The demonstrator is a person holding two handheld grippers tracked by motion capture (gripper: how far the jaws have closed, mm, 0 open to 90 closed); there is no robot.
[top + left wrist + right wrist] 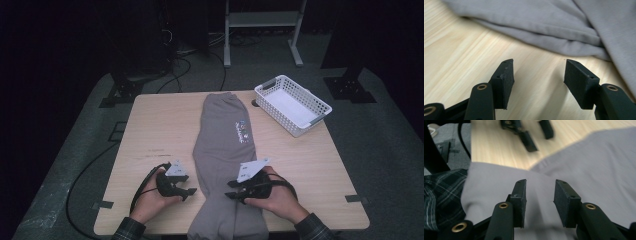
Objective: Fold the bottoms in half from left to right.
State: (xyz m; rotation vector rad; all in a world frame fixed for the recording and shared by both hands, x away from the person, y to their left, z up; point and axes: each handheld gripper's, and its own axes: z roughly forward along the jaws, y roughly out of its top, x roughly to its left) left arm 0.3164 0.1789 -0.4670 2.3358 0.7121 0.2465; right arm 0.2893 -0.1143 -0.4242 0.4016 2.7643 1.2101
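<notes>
Grey sweatpants (223,145) lie folded lengthwise down the middle of the wooden table (150,130), with a small coloured logo near the far end and the near end hanging over the front edge. My left gripper (189,185) sits just left of the pants. Its jaws stand open (537,72) over bare wood, with the folded fabric edge (554,37) just beyond the tips and nothing between them. My right gripper (231,190) points left over the pants' right side, open (539,192) above the grey cloth (599,165) without pinching it. The left gripper (531,132) appears farther off in the right gripper view.
A white slotted basket (299,132) stands at the table's far right corner. A black cable (142,187) loops beside the left hand. Plaid sleeves (441,192) come in from the near edge. Dark stands and a white frame are on the floor behind the table.
</notes>
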